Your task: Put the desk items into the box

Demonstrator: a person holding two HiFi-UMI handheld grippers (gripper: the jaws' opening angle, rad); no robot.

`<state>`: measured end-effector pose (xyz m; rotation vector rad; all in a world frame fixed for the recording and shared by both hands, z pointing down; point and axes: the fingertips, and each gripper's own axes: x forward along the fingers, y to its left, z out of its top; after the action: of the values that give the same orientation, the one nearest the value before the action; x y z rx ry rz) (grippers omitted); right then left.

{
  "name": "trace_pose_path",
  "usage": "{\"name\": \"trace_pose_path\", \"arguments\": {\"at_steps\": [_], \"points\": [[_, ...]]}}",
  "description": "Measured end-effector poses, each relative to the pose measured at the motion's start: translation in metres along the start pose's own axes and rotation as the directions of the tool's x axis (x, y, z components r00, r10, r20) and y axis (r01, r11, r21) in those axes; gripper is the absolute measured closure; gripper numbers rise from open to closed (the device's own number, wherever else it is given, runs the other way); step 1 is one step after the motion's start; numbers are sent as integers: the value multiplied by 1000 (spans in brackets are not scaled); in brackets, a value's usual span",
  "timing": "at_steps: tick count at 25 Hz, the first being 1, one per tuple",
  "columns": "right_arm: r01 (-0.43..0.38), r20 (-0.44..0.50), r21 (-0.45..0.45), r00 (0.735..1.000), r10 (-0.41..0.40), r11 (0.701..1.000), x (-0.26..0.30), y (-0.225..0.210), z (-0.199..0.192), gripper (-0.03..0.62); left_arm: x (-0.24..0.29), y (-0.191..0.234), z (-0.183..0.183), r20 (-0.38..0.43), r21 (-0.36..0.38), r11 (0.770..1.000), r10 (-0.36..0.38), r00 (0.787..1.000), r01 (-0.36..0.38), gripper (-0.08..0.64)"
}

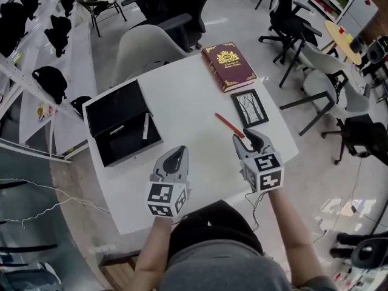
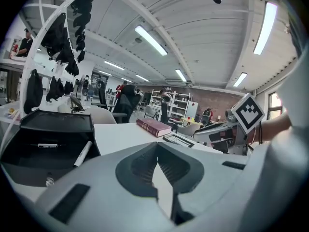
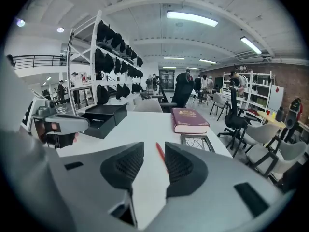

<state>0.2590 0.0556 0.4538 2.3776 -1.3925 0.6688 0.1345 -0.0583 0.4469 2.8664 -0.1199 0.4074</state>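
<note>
On the white table [image 1: 182,96] lie a red pen [image 1: 229,125], a black picture frame [image 1: 250,107] and a dark red book [image 1: 229,65]. An open black box [image 1: 124,145] sits at the left and holds a white marker [image 1: 145,126] and a dark pen [image 1: 117,130]. My right gripper [image 1: 248,136] hovers just short of the red pen [image 3: 160,152], jaws open, with the pen lying on the table ahead in line with the gap. My left gripper [image 1: 176,153] stands near the front edge, right of the box [image 2: 53,153]. It is shut and empty [image 2: 157,151].
A grey chair [image 1: 145,47] stands at the table's far side and black office chairs [image 1: 291,17] at the back right. A rack of black hats [image 1: 54,35] runs along the left. The table's right edge lies close to the frame [image 3: 197,142].
</note>
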Motion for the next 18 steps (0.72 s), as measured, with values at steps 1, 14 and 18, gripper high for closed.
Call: {"name": "trace_pose_path", "arguments": {"at_steps": [1,14,18], "points": [[0,-9,-10,1000,0,1000,3,-1,-1,453,0,2,0,-1,-4,1000,4,1000,-4,554],[-98,-198,-105,977,76,990,58,-9,-19,453,7,18,-3,-20,-45,996,80,997,-81,554],[-133,-254,-118,962,99,984,73,-11,-29,453,10,24,-5,-29,-60,992,105,994,-107,554]]}}
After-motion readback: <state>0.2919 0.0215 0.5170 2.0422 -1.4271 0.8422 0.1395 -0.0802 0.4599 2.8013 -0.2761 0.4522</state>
